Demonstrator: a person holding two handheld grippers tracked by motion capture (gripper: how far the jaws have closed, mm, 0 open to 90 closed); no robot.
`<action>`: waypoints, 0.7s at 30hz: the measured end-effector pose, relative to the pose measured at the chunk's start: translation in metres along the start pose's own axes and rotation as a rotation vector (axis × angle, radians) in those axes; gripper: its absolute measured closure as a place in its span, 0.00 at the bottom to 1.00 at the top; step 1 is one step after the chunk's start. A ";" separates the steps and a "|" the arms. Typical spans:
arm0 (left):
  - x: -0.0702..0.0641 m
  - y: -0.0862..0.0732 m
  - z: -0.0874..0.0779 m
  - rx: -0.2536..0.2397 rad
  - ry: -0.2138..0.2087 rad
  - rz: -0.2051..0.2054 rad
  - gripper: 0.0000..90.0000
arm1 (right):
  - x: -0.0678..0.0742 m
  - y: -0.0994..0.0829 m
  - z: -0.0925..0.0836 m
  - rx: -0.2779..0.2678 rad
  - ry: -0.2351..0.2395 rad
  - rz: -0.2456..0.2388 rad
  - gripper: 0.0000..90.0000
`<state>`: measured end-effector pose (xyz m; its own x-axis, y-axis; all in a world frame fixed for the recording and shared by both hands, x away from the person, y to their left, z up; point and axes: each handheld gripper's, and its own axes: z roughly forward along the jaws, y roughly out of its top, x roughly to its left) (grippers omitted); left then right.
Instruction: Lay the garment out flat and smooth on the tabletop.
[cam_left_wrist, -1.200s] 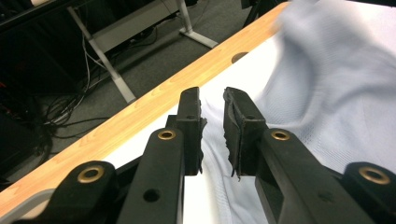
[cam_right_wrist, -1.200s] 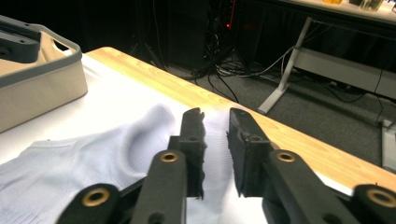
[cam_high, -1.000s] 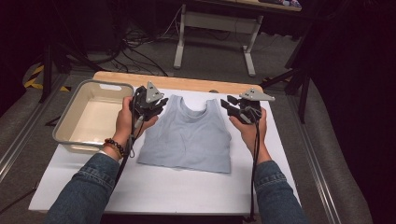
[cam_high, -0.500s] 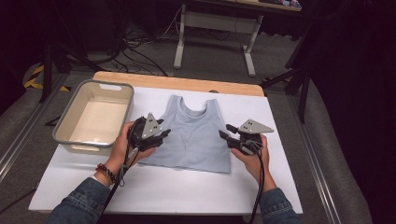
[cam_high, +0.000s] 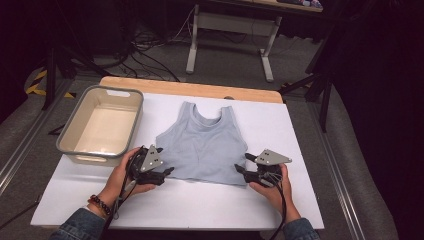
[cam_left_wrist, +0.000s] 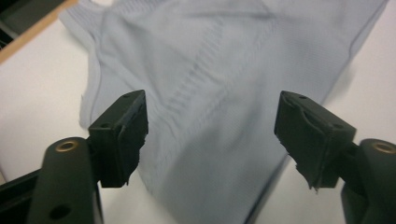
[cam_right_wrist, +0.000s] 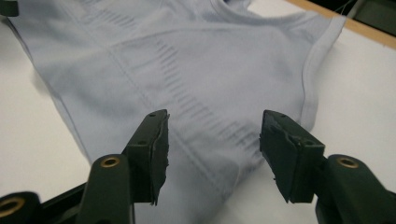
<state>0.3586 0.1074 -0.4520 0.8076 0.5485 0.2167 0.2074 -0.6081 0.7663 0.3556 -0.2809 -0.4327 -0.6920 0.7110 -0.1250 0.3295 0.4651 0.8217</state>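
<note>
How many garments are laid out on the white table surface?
1: a pale blue sleeveless knit top, flat at the middle of the white table surface, right of the beige plastic tub. Nothing appears hidden.

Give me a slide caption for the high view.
Both open grippers, left gripper and right gripper, flank the tank top's hem beside a bin.

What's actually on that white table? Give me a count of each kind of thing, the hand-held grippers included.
Tank top: 1, pale blue, lying flat
Tub: 1, grey rim, nothing inside it
Grippers: 2, left gripper and right gripper, both with jaws apart at the tank top's bottom corners
Total: 4
</note>
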 end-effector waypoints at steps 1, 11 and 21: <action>-0.001 -0.003 0.000 0.012 -0.008 -0.006 0.28 | -0.001 -0.004 -0.001 0.014 0.011 0.016 0.46; 0.000 -0.019 -0.002 0.062 -0.027 -0.040 0.39 | -0.003 -0.023 -0.007 0.054 0.026 0.083 0.47; 0.005 -0.022 0.001 0.054 -0.126 -0.081 0.70 | -0.006 -0.029 0.005 0.126 0.077 0.154 0.60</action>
<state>0.3583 0.1229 -0.4684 0.8489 0.5231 0.0751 0.3018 -0.5965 0.7437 0.3535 -0.2963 -0.4582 -0.6724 0.7389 0.0434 0.5096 0.4197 0.7511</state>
